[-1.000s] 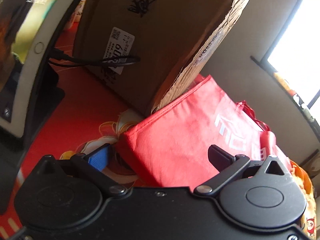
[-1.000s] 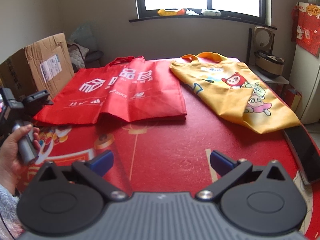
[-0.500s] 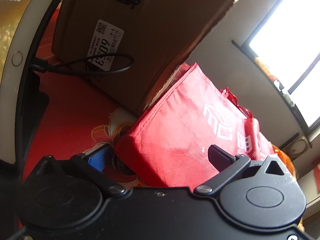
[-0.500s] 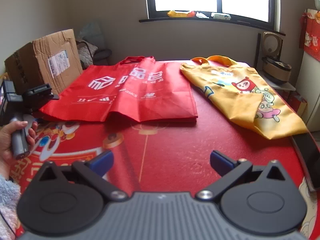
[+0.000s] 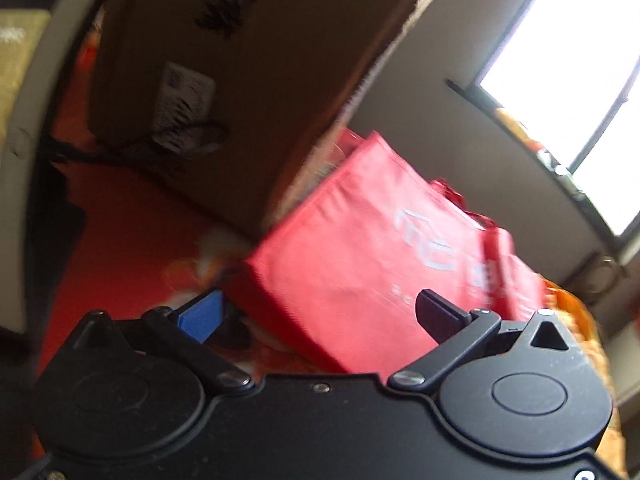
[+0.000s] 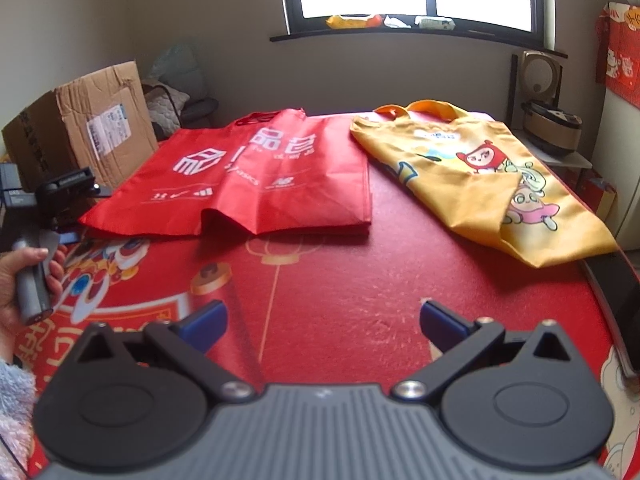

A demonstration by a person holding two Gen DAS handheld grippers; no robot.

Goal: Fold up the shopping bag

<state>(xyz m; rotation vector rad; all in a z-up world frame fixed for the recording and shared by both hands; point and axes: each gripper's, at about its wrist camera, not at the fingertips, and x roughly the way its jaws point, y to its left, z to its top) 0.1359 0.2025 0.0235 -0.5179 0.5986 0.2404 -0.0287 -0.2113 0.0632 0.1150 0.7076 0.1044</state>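
Approach step: the left gripper (image 5: pixel 320 314), jaws wide and empty, faced the red bag (image 6: pixel 256 176) at its near-left corner. The right gripper (image 6: pixel 324 322) hovered likewise. Next: grasp that corner.

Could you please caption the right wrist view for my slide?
Open right gripper hovers over a red table before a flat red bag and yellow bag.

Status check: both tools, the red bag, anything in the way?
Both tools open, empty: left tool at red bag corner, right tool back. Bag flat, unfolded. Cardboard box close beside it.
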